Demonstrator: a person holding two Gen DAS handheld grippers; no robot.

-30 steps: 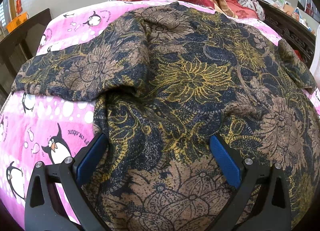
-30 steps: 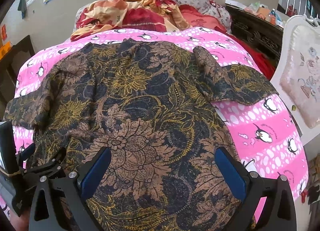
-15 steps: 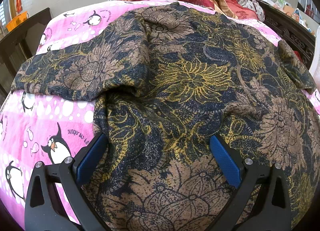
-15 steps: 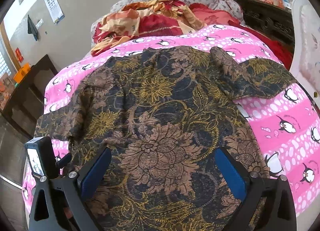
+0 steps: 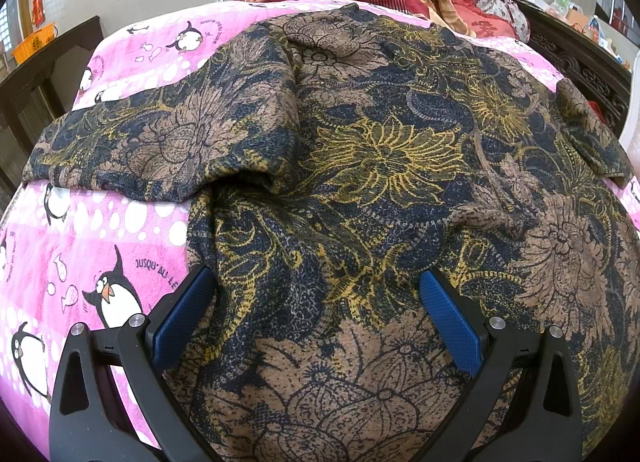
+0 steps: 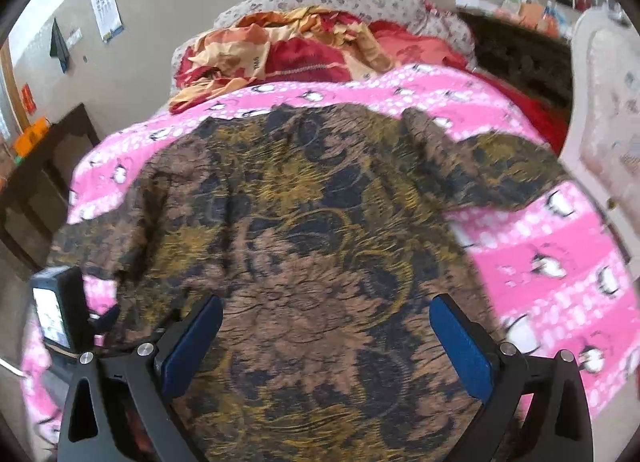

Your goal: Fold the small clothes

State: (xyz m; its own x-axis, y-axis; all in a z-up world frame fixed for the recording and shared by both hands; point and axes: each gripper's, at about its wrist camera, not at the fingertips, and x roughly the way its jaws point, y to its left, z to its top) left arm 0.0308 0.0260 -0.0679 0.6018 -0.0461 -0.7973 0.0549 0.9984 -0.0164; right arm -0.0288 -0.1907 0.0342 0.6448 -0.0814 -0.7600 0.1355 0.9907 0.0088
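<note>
We see a dark navy, brown and yellow floral knit top spread flat on the bed's pink penguin-print blanket, sleeves out to both sides. Our left tongs stand wide over its near edge, gripping nothing. Our right tongs, in a blurred view, are wide too, above the fabric.

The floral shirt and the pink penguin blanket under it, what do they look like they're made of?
The floral shirt looks like a soft, matte knit, perhaps cotton blend: a fine pebbled weave shows and it slumps in loose folds. The pink penguin blanket looks like plush fleece or terry, with a fuzzy, napped surface and no sheen.
</note>
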